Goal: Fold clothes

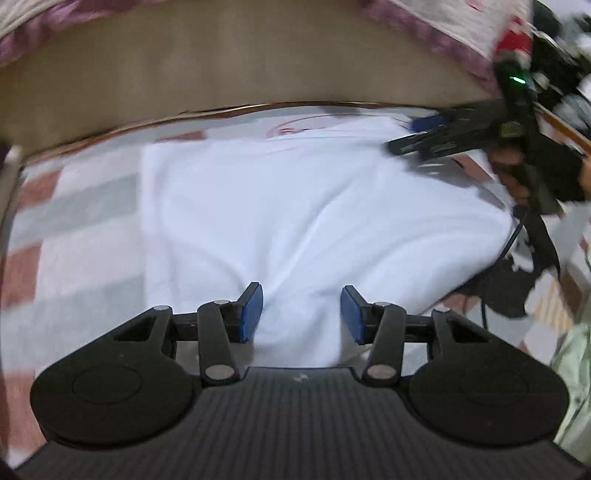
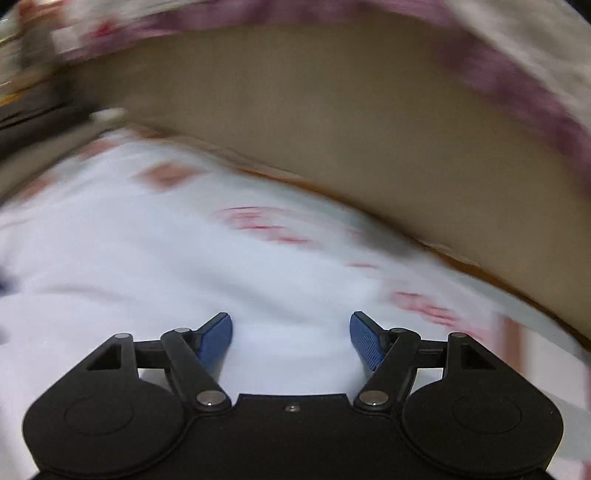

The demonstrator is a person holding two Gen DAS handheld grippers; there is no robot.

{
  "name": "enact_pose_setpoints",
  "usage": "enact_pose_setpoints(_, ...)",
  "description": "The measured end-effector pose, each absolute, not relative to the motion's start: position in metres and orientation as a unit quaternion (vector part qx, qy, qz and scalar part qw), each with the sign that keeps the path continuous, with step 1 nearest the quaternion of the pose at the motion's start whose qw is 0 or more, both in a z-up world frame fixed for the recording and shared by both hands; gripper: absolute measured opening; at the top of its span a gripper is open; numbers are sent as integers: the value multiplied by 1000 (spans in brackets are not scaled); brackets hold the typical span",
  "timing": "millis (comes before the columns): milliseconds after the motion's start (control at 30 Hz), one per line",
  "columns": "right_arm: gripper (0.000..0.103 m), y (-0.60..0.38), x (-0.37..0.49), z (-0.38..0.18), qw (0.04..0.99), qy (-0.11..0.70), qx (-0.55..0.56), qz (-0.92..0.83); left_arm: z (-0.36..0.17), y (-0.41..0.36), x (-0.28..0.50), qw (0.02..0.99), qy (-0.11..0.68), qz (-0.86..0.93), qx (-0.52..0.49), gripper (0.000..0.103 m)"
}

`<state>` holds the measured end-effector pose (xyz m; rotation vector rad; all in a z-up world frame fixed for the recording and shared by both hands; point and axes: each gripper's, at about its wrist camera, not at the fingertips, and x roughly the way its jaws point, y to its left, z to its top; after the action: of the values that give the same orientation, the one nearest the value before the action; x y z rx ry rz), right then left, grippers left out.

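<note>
Left wrist view: the left gripper (image 1: 301,312) sits at lower centre, angled downward over a white garment (image 1: 303,206). Its jaws stand spread, with white cloth visible in the gap; the blue pads (image 1: 252,310) do not press on it.

The white garment lies spread across the middle of the frame on a bed sheet (image 1: 74,229) checked in white, grey and reddish squares. Its left edge runs straight down the frame; shallow creases cross its centre. A faint red line curves near its far edge.

Beyond the sheet, a tan panel (image 1: 229,70) fills the upper frame, with pink-patterned fabric (image 1: 436,33) along the top edge.

The right gripper (image 1: 424,138) enters from the upper right, pointing toward the left of the frame, low over the garment's far right corner. Contact there cannot be confirmed. A person's hand (image 1: 511,173) grips its handle, and a dark cable (image 1: 511,236) hangs below.

Right wrist view, heavily blurred: the right gripper (image 2: 291,339) is tilted downward over the white garment (image 2: 147,258), jaws spread wide, pads clear of the cloth.
</note>
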<state>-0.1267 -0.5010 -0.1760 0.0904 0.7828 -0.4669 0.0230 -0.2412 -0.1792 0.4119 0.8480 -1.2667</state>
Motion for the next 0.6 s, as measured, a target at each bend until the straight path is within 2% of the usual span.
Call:
enact_pose_setpoints(33,64,-494,-130,-168,903,366,49,-219,-178,-241,26,706,385,-568,175,46)
enact_pose_setpoints(133,64,-472,-142,-144,920,332,63,-198,-176,-236,35,709,398,-569,126,47)
enact_pose_setpoints(233,64,-422,-132,-143,932,340,50,-117,-174,-234,47,708,412,-568,78,48)
enact_pose_setpoints(333,62,-383,-132,-166,915,395,-3,-79,-182,-231,49,713,419,-552,102,47)
enact_pose_setpoints(400,63,-380,-154,-176,914,392,-25,-98,-183,-226,44,727,409,-532,146,48)
enact_pose_setpoints(500,64,-402,-190,-175,916,384,9,-113,-177,-211,41,752,400,-485,197,48)
enact_pose_setpoints(600,64,-410,-214,-174,911,393,16,-119,-184,-191,53,764,441,-430,191,48)
